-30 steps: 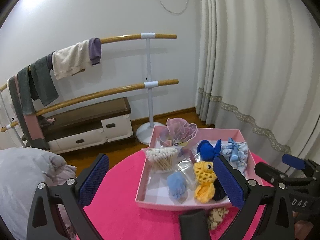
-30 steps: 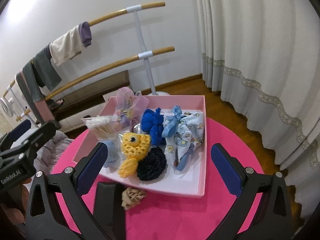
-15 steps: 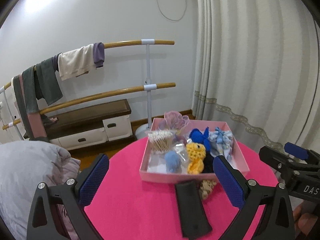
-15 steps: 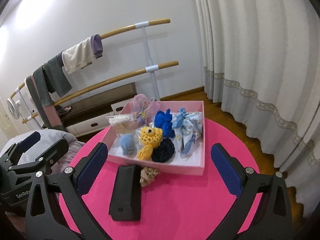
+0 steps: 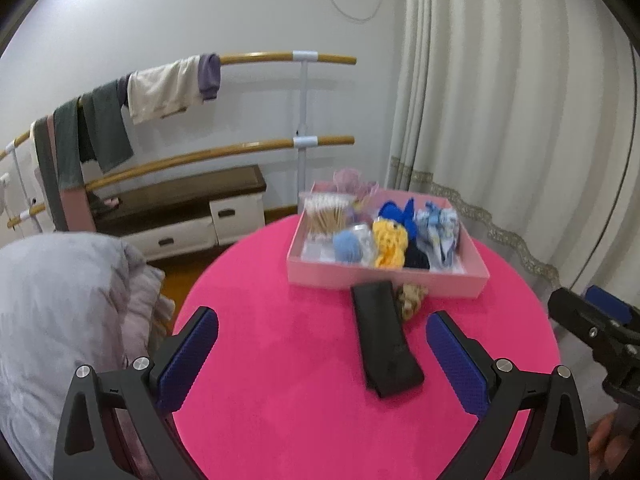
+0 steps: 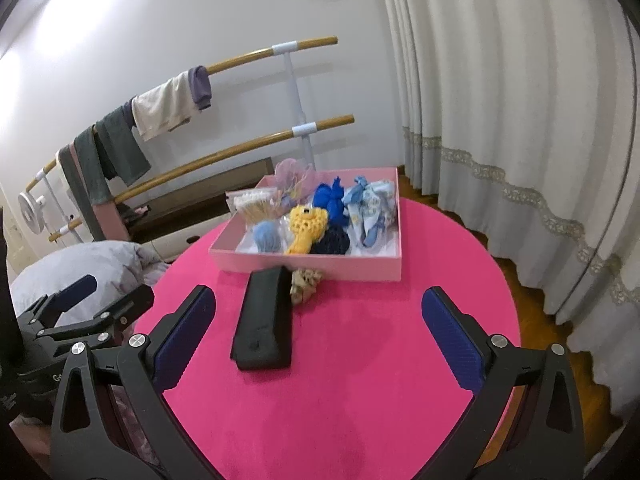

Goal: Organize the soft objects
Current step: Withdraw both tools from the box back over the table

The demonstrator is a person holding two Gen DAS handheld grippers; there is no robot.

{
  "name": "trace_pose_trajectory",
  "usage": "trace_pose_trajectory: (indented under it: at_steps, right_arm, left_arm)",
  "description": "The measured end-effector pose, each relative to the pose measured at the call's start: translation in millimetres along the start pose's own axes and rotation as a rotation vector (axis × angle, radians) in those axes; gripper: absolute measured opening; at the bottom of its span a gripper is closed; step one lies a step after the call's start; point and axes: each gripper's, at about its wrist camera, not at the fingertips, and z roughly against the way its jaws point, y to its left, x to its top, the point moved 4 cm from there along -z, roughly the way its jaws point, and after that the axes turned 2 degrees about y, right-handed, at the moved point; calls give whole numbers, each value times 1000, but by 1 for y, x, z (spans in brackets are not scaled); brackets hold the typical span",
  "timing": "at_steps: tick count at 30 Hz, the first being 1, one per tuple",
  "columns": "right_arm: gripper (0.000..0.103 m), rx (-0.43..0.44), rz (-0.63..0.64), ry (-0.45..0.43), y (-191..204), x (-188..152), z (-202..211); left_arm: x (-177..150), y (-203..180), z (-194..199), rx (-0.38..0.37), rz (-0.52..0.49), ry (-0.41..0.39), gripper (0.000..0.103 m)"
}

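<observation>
Both tongs spread wide, empty, above pink table. Next up, probably: beige scrunchie beside black case, into pink tray.

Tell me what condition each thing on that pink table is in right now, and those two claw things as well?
Left gripper: open, empty, above the table.
Right gripper: open, empty.
Pink box: lidless, filled with soft items.
Black case: closed, lying flat on the table, outside the box.
Beige scrunchie: on the table, between case and box wall.
Yellow crochet toy: inside the box.
</observation>
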Motion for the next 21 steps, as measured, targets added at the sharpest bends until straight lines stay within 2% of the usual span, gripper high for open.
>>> trace_pose_trajectory:
  at_steps: [8,14,21]
  right_arm:
    - [103,1,-19,23,-5,-21,0]
    - [103,-3,-36,35,-12,-25,-6]
    - [103,-10,-57,65,-22,-27,-25]
  left_arm:
    - [-14,-1,9,-1,9,52,103]
    - [-12,-6,-4,-4,0,87,103]
    - [-7,-17,-39,-13,-13,151,103]
